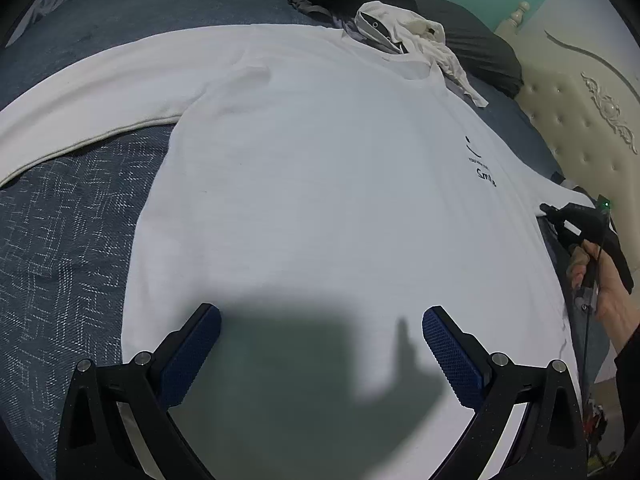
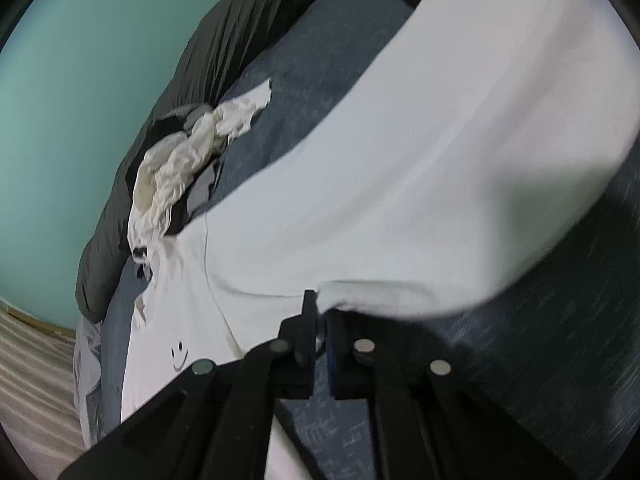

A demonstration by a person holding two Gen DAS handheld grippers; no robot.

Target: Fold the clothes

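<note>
Right gripper (image 2: pixel 318 320) fingers pinching white shirt (image 1: pixel 320 180) sleeve edge, lower centre, ready for fold; left gripper (image 1: pixel 320 344) fingers spread, hovering above hem.

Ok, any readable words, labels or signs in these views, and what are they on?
"Smile": handwritten-style black word, last letters unclear, on the white long-sleeved shirt.
Small black line above that word: too small to read.
Black smiley face sign, on the same shirt.
Nothing else carries text.

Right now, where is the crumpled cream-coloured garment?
The crumpled cream-coloured garment lies at the far side of the blue bed cover, just beyond the white long-sleeved shirt's collar, against the dark quilt.
</note>
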